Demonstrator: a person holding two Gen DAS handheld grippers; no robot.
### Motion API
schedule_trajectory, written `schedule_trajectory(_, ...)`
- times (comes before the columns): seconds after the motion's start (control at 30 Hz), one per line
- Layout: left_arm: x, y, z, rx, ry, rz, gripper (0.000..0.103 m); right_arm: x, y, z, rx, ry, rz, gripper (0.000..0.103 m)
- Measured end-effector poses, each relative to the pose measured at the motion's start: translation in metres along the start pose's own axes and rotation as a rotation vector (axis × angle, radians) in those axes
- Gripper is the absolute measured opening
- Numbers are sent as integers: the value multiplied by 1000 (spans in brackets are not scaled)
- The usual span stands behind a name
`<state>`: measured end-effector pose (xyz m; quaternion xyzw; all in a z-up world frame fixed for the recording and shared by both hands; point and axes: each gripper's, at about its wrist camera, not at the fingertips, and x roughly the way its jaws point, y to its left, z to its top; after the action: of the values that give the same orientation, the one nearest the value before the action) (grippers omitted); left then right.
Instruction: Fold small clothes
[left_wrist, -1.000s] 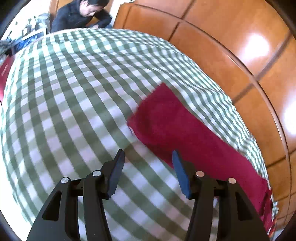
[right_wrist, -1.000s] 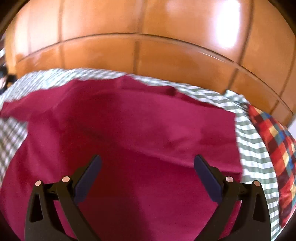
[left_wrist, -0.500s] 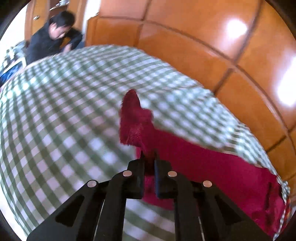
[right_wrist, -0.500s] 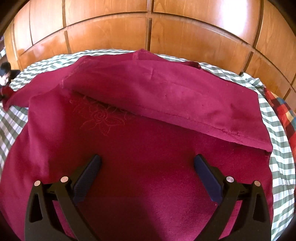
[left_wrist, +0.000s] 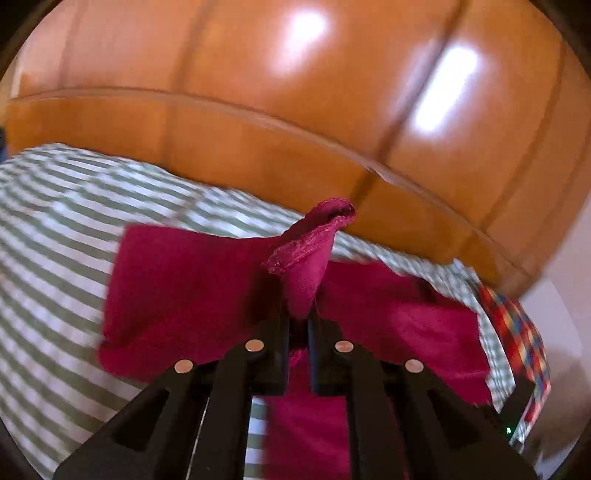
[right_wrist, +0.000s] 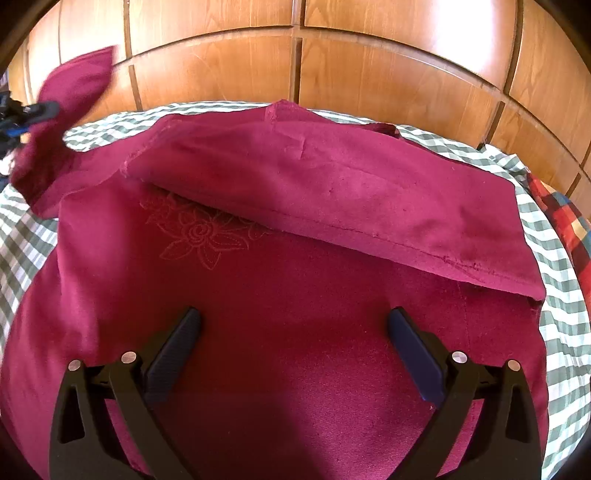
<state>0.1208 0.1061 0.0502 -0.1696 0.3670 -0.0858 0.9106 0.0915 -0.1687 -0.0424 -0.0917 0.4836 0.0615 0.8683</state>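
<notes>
On the left side, the left claw (left_wrist: 298, 325) is shut tight on a corner of the red cloth (right_wrist: 295, 295) and holds that corner up in the air. Under it lies the green and white checked sheet (left_wrist: 55, 240) of the bed. The red cloth is spread flat there, with its far edge folded over and a flower (right_wrist: 201, 236) stitched on it. Over the cloth, the right claw (right_wrist: 293, 350) hangs wide open, holding nothing. Past the bed stands a shiny wooden wall (right_wrist: 369, 66). Far right peeks a bright plaid cloth (right_wrist: 561, 218).
</notes>
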Motion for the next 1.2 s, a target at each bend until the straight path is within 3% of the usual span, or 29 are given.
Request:
schedule_trajectory(0.13, 25, -33, -27, 69, 87, -7, 23, 0, -1, 0, 9, 1, 12, 99)
schedule_trajectory(0.23, 30, -36, -46, 93, 116, 9, 30, -1, -5, 1, 24, 4, 33, 99)
schedule_trajectory(0.3, 20, -32, -57, 90, 115, 10, 42, -2, -9, 5, 45, 17, 63, 99)
schedule_trajectory(0.37, 7, -26, -68, 85, 100, 9, 42, -6, -13, 11, 80, 19, 105, 93)
schedule_trajectory(0.43, -7, -16, -79, 85, 78, 19, 42, -15, -16, 22, 145, 10, 207, 75)
schedule_trajectory(0.53, -17, -4, -95, 85, 83, 30, 41, -19, -6, 40, 209, 4, 362, 65)
schedule_trajectory(0.6, -14, 0, -103, 84, 99, 37, 41, -12, 14, 52, 224, 28, 453, 64)
schedule_trajectory(0.67, -10, 5, -111, 59, 120, 35, 41, 1, 36, 63, 209, 60, 488, 64)
schedule_trajectory(0.8, -4, 12, -117, 36, 117, 50, 41, 33, 73, 78, 183, 126, 462, 62)
schedule_trajectory(0.87, -2, 17, -120, 21, 121, 58, 43, 39, 88, 88, 130, 118, 401, 43)
schedule_trajectory(0.93, 1, 21, -123, 3, 123, 45, 43, 39, 93, 97, 102, 111, 365, 9)
schedule_trajectory(1.03, 1, 20, -125, 10, 120, 50, 43, 14, 87, 117, 40, 23, 308, 5)
schedule_trajectory(1.2, 0, 18, -128, 17, 118, 53, 46, -44, 41, 153, 41, -147, 246, 5)
